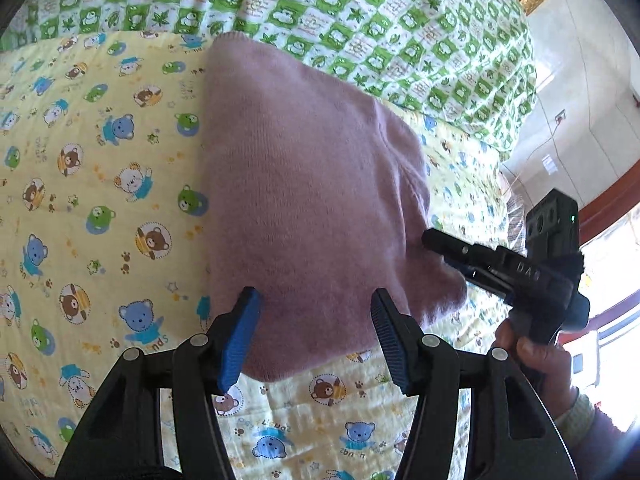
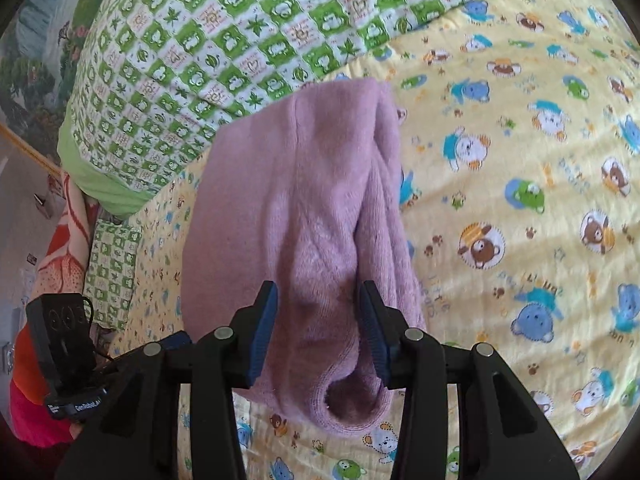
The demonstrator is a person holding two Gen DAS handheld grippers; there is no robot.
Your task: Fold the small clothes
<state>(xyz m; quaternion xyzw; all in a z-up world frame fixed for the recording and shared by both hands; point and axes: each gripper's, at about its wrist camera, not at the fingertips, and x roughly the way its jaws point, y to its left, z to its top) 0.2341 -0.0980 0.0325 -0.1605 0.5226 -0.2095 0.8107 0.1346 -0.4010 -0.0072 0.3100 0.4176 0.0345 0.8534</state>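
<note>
A pink knitted garment (image 1: pixel 304 184) lies folded into a long bundle on the yellow bear-print sheet (image 1: pixel 100 200). My left gripper (image 1: pixel 314 308) hovers over its near end, jaws open, blue pads apart with only the knit below them. My right gripper (image 1: pixel 438 242) shows at the garment's right edge, held by a hand (image 1: pixel 532 356). In the right wrist view the garment (image 2: pixel 304 200) shows a rolled cuff opening at its near end. My right gripper (image 2: pixel 317 296) stands open astride a ridge of the knit, and the pads do not pinch it.
A green-and-white checked quilt (image 1: pixel 360 28) is bunched along the far side of the sheet (image 2: pixel 520 160). The left gripper's body (image 2: pixel 60 340) sits at the lower left of the right wrist view, past the bed's edge. A white wall (image 1: pixel 580 92) rises to the right.
</note>
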